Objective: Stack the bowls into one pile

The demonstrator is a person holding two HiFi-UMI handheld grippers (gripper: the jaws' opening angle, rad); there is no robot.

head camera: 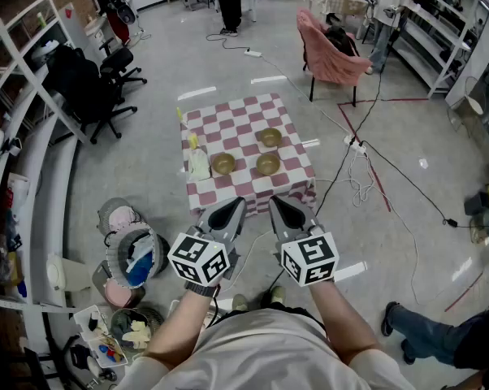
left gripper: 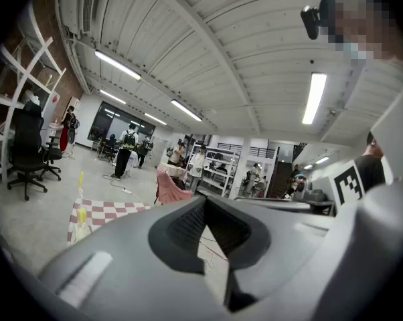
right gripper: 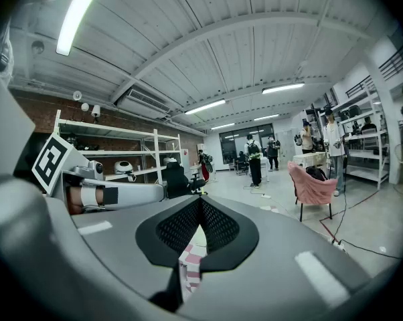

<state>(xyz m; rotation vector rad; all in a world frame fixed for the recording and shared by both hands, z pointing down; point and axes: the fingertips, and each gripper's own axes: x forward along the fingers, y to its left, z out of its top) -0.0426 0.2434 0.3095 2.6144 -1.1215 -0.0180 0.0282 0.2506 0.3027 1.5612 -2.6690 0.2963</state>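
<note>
Square table under a red-and-white chequered cloth point(head camera: 238, 125) is recorded standing alone on a grey concrete floor point(head camera: 147, 161). A chair draped in pink fabric point(head camera: 330, 55) is noted well beyond the table's far right corner.

Left gripper point(head camera: 236, 206) and right gripper point(head camera: 277, 203), both grey with marker cubes, are held side by side just short of the table's near edge, over the floor, clear of cloth and bowls. In each gripper view the jaws are seen pressed together with nothing between them.

Three round brass-coloured bowls are seen upright on the cloth, all apart, none stacked. The near-left bowl point(head camera: 223, 164) and near-right bowl point(head camera: 268, 164) are set in a row. The far bowl point(head camera: 270, 137) is placed just behind the near-right one.

A small yellow upright object point(head camera: 192, 141) is noted by the table's left edge, too small to identify.
</note>
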